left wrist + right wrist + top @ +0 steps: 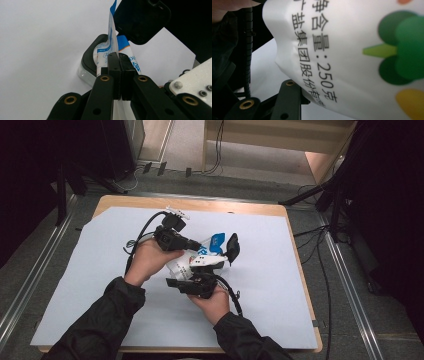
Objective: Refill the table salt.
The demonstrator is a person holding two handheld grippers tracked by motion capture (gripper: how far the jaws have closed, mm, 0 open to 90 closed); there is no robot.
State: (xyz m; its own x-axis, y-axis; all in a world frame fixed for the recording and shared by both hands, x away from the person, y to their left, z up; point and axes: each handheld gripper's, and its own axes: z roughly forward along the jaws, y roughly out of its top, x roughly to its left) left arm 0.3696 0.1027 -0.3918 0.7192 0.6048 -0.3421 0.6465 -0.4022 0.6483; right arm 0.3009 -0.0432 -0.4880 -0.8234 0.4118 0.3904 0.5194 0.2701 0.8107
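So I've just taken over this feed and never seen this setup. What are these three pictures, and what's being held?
No robot here: a person holds a hand-held gripper in each hand. The high view looks down on a wooden table covered by a pale sheet. The left hand-held gripper and right hand-held gripper meet at a white plastic packet with blue print. The other two pictures come from cameras riding on each gripper. In the left gripper view the black jaws are shut on the packet's edge. The right gripper view shows the packet close up, with printed characters and green shapes; its grip can't be told.

Sheet (100, 285) open all round, black holder (233, 246) behind pouch (210, 245)
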